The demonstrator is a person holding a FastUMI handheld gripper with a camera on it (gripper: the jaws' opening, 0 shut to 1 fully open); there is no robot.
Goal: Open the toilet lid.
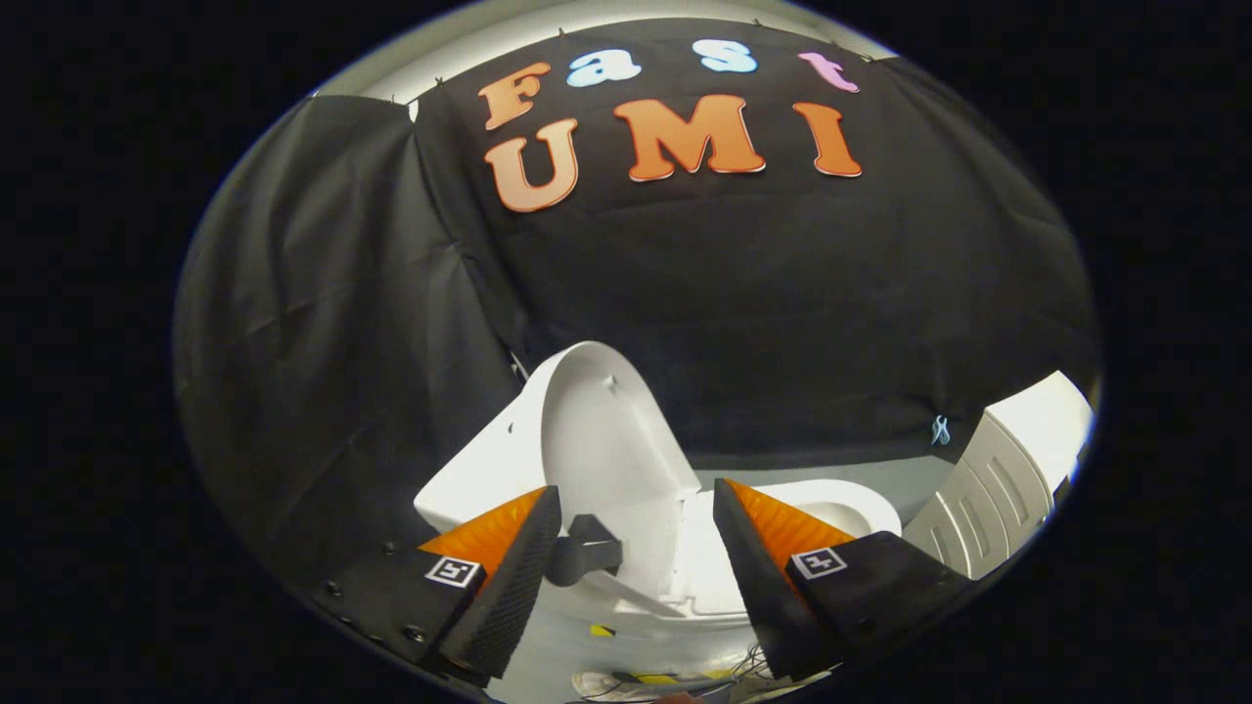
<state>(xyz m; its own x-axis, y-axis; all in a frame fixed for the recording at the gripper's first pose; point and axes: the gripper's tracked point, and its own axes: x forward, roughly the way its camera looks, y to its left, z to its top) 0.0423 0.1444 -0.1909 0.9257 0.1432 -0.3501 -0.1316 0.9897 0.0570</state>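
A white toilet (pixel 469 484) stands just ahead of my fingers against the black cloth wall. Its lid (pixel 597 430) is raised, standing nearly upright and leaning back toward the tank side. Beyond the right finger, the seat and the bowl rim (pixel 846 513) lie uncovered. A dark knob-like handle (pixel 585 552) sticks out from the lid's lower part, close to the inner side of the left finger. My gripper (pixel 636 489) is open, fingers wide apart on either side of the lid's lower edge, with nothing pressed between them.
A white ribbed plastic object (pixel 998 479) stands to the right of the bowl. Grey floor (pixel 910 479) runs along the foot of the cloth wall. Cables and yellow marks (pixel 646 680) lie on the white base below the fingers.
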